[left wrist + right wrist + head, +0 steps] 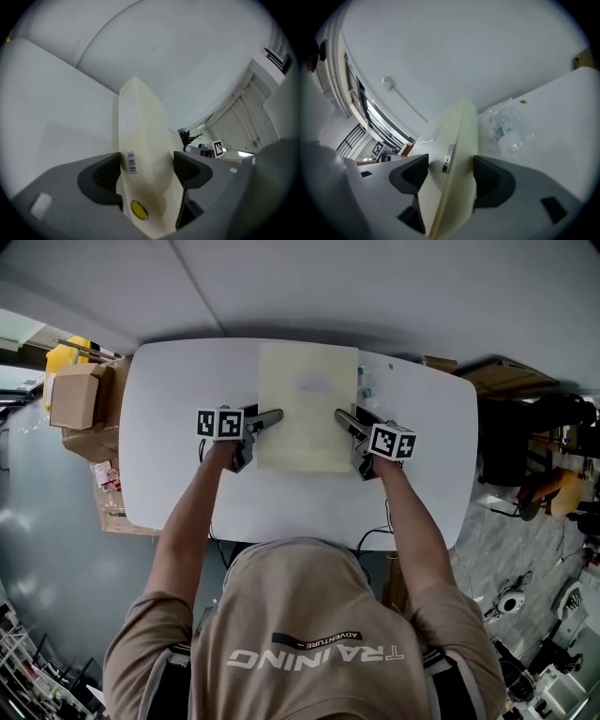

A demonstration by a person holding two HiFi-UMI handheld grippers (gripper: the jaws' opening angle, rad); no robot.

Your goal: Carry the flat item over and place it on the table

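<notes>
We took the carrying step to be nearly over and the placing step to be in hand: the flat item, a pale cream, board-like packet, lay at the centre of the frame over the middle of the white table. It was gripped at both of its long edges. The left gripper had its jaws closed down on the left edge, with only the item's thickness between the pads, and the right gripper was clamped on the right edge in the same way. We could not tell whether the underside already rested on the tabletop or hung just above it. By our judgement, the next move called for lowering both sides evenly until the item sat flat, then parting both pairs of jaws together and drawing them outward. It also had to stay off the clear plastic bag just beside the item's upper right edge. We counted one flat item, two grippers, one table, one plastic bag, and one small cardboard box at the upper left.
</notes>
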